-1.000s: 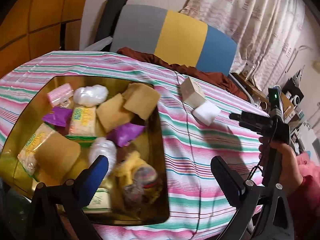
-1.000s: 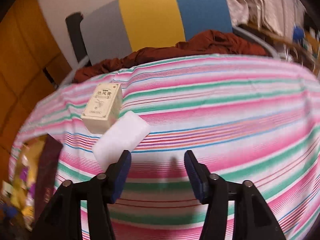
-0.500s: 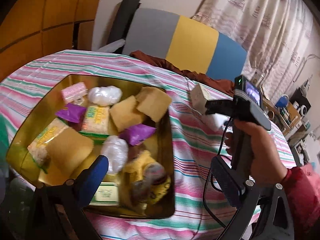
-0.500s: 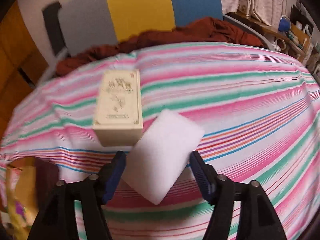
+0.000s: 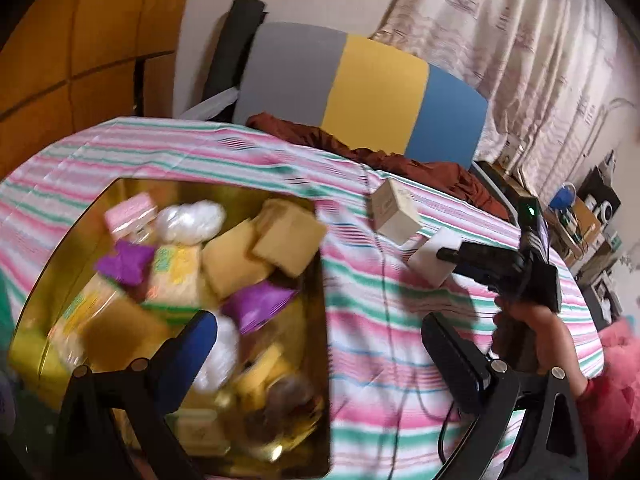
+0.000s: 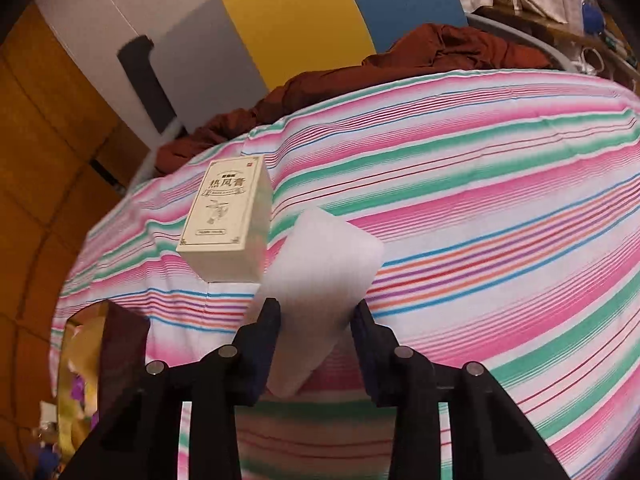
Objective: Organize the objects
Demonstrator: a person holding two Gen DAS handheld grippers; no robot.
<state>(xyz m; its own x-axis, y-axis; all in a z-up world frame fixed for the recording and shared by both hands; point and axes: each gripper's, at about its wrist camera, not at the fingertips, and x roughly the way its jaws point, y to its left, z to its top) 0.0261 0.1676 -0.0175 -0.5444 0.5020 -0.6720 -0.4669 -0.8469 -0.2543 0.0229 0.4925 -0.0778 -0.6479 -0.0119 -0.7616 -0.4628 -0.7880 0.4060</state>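
Note:
A white foam sponge (image 6: 320,280) lies on the striped tablecloth, and my right gripper (image 6: 316,320) has its two fingers closed against its sides. The sponge also shows in the left wrist view (image 5: 434,258), with the right gripper (image 5: 452,258) at it. A cream box with printed characters (image 6: 228,216) stands just left of the sponge, touching it; it shows in the left wrist view too (image 5: 394,212). My left gripper (image 5: 320,344) is open and empty above the right edge of a gold tray (image 5: 52,264) filled with sponges and packets.
The tray's corner shows at the lower left of the right wrist view (image 6: 120,340). A chair with grey, yellow and blue panels (image 5: 372,92) and a brown cloth (image 5: 380,156) stands behind the table. Cluttered shelves (image 5: 592,220) stand at the right.
My right gripper moved forward onto the white sponge and narrowed its fingers onto its sides. The left wrist view shifted a little; its gripper stayed open.

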